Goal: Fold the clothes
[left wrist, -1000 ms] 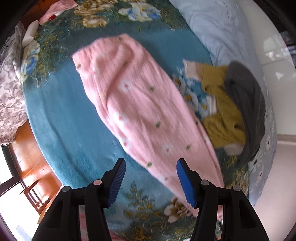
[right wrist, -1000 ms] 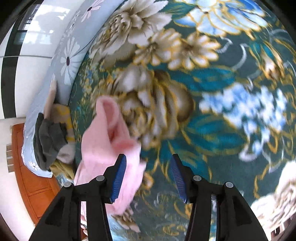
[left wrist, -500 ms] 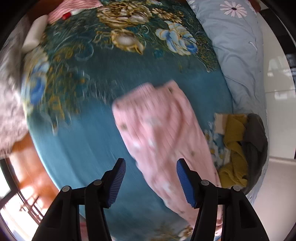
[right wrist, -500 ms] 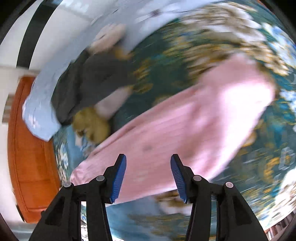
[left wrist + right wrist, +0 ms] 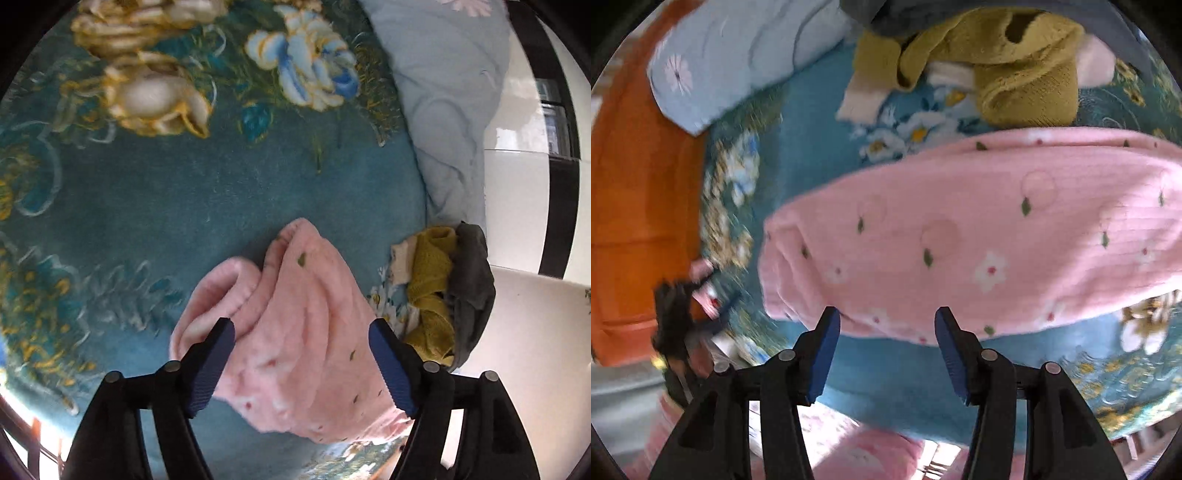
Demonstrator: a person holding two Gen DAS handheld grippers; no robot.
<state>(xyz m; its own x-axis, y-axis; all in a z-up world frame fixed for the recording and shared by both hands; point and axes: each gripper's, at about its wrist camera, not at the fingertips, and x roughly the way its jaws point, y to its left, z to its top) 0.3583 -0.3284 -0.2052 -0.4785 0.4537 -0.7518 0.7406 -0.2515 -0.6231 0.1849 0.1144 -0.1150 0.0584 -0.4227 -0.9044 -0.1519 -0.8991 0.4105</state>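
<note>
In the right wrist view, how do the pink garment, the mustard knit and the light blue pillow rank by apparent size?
1. pink garment, clearly largest, though nearest the camera.
2. and 3. mustard knit and light blue pillow look alike; not ranked.

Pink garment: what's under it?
The pink garment lies on the teal floral blanket, which shows all around it. Whatever sits directly beneath the fabric is covered. The mustard knit pile lies beside it, not visibly underneath.

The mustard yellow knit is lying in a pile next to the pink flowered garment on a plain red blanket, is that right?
Not quite. The blanket is teal with a flower pattern, not plain red, as the right wrist view shows. The mustard yellow knit does lie in a pile beside the pink flowered garment.
</note>
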